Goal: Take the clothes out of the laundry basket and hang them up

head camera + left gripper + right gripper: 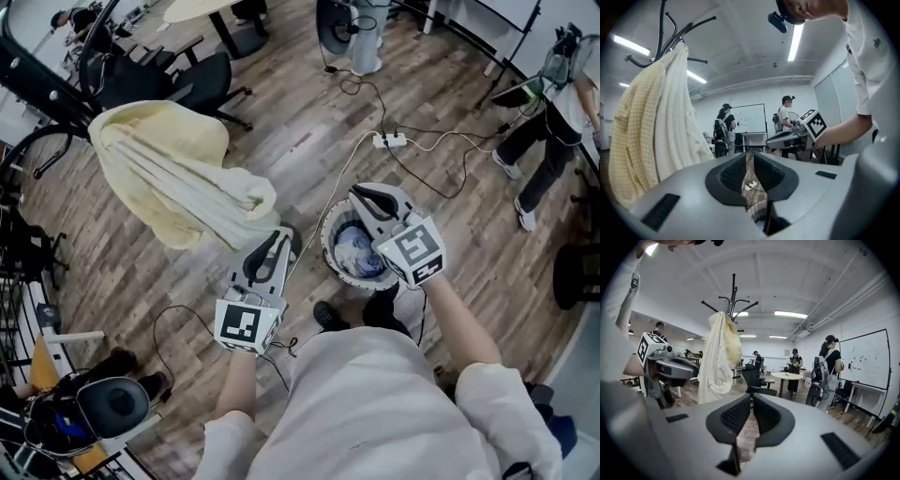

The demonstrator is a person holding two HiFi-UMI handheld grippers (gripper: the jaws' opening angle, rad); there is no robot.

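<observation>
A cream and pale yellow garment (178, 183) hangs draped on the black coat rack (733, 291) at the upper left; it also fills the left of the left gripper view (656, 131). The round white laundry basket (325, 239) stands on the wood floor in front of the person's feet, with blue and white clothes (354, 251) inside. My left gripper (284, 236) hovers just left of the basket rim, its jaws a narrow gap apart and empty (749, 157). My right gripper (361, 199) is over the basket's far rim, its jaws drawn together on nothing (752, 397).
A white power strip (391, 141) with trailing cables lies on the floor beyond the basket. A black office chair (202, 80) stands behind the coat rack. A person (548, 141) stands at the right edge, and a fan base (361, 37) stands at the top.
</observation>
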